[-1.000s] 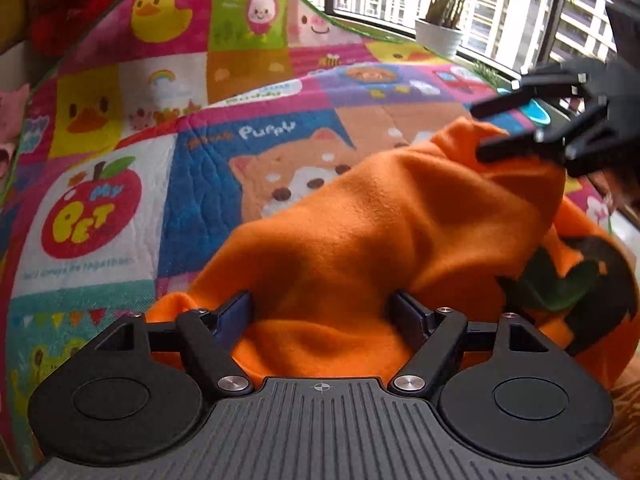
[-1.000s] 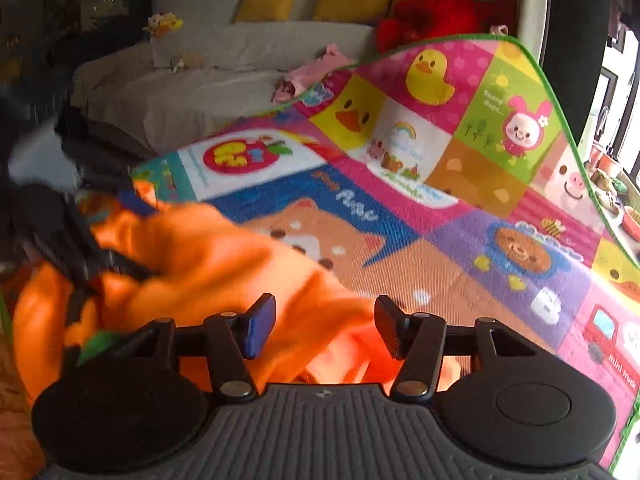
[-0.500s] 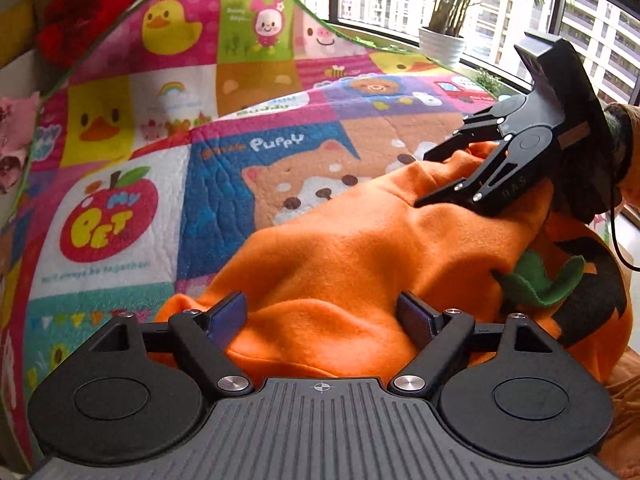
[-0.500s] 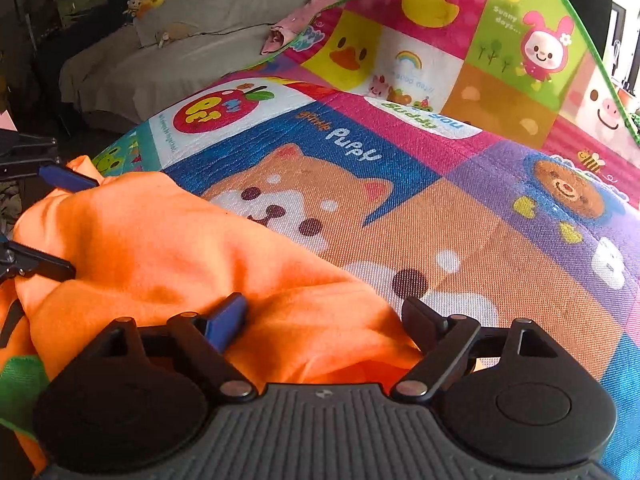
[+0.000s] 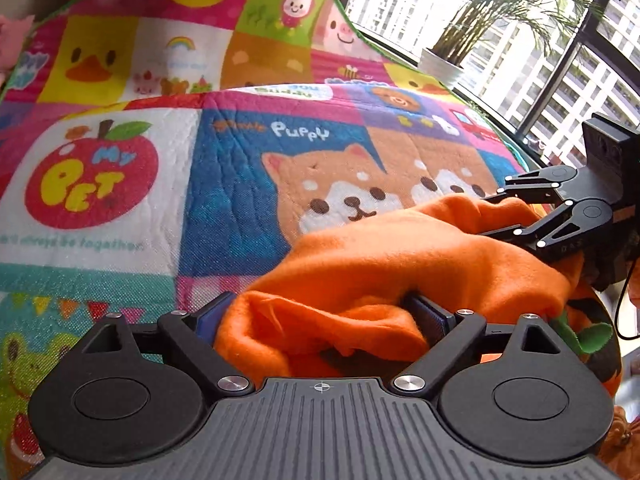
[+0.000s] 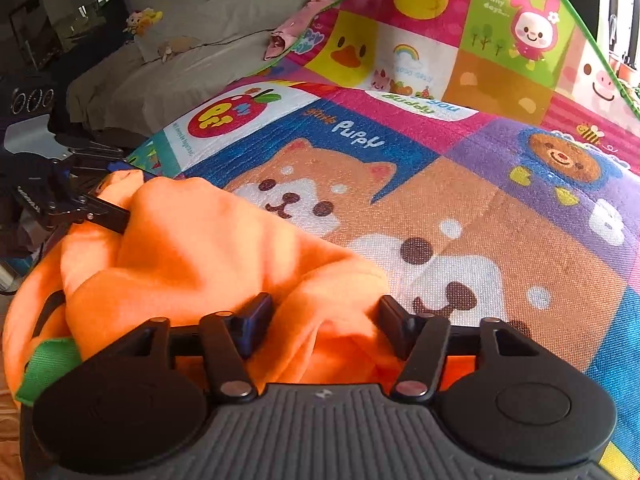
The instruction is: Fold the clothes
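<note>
On the cartoon patchwork mat (image 5: 120,168) lies a bunched orange fleece garment (image 5: 400,264), near edge of mat, long axis running left to right between the two tools. Left gripper (image 5: 326,314): jaws wide, a thick roll of fleece filling the gap; pads look to touch cloth on both sides, though a firm pinch cannot be confirmed from this angle. Right gripper (image 6: 324,316): jaws have just been closing, a ridge of the same fleece between them, pads pressing into it. Each tool sits at one end of the garment; cloth lies directly ahead of both.
</note>
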A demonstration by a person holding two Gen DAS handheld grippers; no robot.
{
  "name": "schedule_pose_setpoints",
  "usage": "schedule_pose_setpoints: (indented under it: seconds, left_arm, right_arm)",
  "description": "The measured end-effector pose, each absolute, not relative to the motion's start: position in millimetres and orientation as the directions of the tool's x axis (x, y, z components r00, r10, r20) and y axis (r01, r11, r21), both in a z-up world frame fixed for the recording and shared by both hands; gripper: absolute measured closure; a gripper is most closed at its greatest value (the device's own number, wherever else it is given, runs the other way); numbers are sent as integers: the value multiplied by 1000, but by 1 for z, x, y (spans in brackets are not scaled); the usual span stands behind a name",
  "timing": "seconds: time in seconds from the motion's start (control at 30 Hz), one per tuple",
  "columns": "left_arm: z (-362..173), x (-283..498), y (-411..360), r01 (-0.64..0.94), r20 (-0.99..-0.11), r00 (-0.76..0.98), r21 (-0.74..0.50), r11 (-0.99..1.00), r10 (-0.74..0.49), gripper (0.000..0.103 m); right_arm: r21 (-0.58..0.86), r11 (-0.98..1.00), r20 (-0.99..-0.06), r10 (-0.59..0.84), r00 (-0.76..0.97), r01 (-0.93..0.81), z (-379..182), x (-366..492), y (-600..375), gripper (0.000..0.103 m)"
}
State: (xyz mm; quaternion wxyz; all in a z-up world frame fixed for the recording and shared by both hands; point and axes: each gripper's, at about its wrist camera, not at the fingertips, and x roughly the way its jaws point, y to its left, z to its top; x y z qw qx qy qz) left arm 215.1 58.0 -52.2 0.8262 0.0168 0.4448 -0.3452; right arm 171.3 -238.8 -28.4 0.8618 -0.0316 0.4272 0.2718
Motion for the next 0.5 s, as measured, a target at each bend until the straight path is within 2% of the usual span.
schedule_pose_setpoints:
  seconds: [0.03,0.07,0.13,0.17,0.23,0.33,0.4,0.5]
  left_arm:
    - [-53,215,57,589,-744,362,-284,757,-561,27]
    - [-53,213,54,593,-741,365,-282,754,-564,31]
    - [-51,212,47,600,-735,374,-273,752,-566,52]
    - [-50,214,43,601,-730,385,-266,754,-565,56]
    - [-46,219,36,602,-720,405,-255,757,-564,73]
    - [-34,240,30,596,-691,437,-257,760,-576,82]
    - [-19,254,29,586,-665,476,-247,772,-575,88]
    - [19,267,34,582,-586,552,-238,777,-593,89]
  right_arm:
    - [177,847,-751,445,487,-501,-28,171,-236,60]
    - [176,844,-749,449,488,-506,-27,171,-234,65]
    - [183,841,-741,458,491,-508,-26,174,-229,71]
    - [194,839,-736,467,489,-509,-26,178,-228,75]
    - [218,829,-724,492,484,-516,-24,187,-225,85]
    - [235,822,-700,514,497,-519,-16,207,-222,91]
    - [233,823,-683,518,515,-518,-8,219,-220,92]
    - [209,831,-625,519,584,-515,23,231,-223,93]
